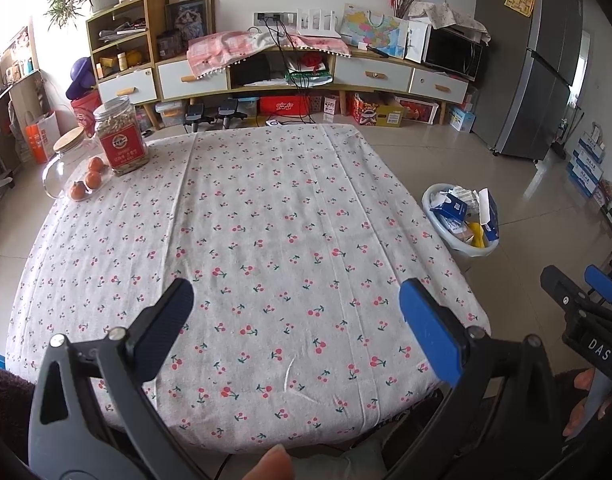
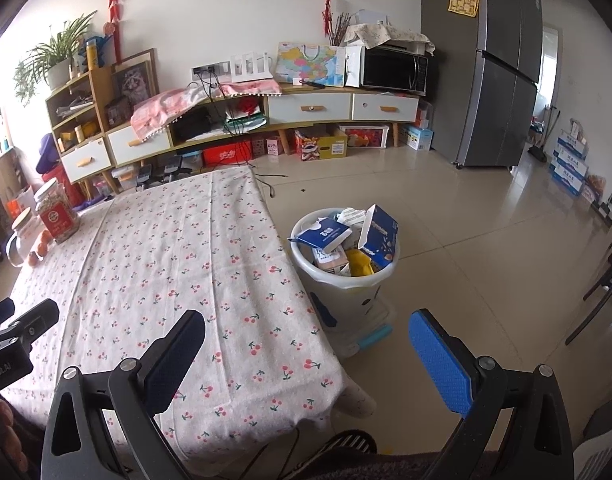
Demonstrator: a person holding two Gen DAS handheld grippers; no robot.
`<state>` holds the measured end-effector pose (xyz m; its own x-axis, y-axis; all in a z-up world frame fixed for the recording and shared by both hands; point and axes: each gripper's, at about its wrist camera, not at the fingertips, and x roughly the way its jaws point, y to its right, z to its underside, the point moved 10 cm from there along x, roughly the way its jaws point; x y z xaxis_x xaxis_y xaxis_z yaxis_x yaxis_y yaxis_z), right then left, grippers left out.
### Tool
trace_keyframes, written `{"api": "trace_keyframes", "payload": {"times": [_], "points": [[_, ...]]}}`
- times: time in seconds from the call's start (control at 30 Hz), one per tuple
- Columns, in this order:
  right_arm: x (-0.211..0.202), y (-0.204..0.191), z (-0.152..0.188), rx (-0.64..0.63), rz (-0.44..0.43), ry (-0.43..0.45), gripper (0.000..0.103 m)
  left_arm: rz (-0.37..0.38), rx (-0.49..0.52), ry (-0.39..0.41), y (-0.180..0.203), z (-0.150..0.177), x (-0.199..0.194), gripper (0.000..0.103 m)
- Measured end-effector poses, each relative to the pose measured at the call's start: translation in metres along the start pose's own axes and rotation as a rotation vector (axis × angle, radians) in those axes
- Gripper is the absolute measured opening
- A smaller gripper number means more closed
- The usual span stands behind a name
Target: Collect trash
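Observation:
A white trash bin (image 2: 345, 284) stands on the floor right of the table, filled with blue-and-white cartons (image 2: 379, 236) and yellow wrappers; it also shows in the left wrist view (image 1: 461, 246). My left gripper (image 1: 296, 312) is open and empty above the near edge of the cherry-print tablecloth (image 1: 266, 220). My right gripper (image 2: 306, 344) is open and empty over the table's near right corner, with the bin just beyond it. No loose trash shows on the cloth. The right gripper's side shows at the right edge of the left wrist view (image 1: 585, 304).
At the table's far left stand a jar with a red label (image 1: 122, 140), a glass jar with a wooden lid (image 1: 68, 156) and three small orange fruits (image 1: 92, 178). A long cabinet (image 1: 286, 76) and a grey fridge (image 2: 501, 80) stand beyond on the tiled floor.

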<state>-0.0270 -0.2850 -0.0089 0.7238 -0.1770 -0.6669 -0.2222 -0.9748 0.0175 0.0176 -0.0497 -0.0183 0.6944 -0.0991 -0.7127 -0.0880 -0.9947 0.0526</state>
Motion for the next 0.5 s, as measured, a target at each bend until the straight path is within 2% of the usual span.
{"api": "trace_keyframes", "payload": {"times": [0.5], "points": [[0.0037,0.0028,0.0017,-0.011,0.009,-0.008,0.103,0.003,-0.010,-0.013,0.0004,0.0000,0.0068,0.102]]}}
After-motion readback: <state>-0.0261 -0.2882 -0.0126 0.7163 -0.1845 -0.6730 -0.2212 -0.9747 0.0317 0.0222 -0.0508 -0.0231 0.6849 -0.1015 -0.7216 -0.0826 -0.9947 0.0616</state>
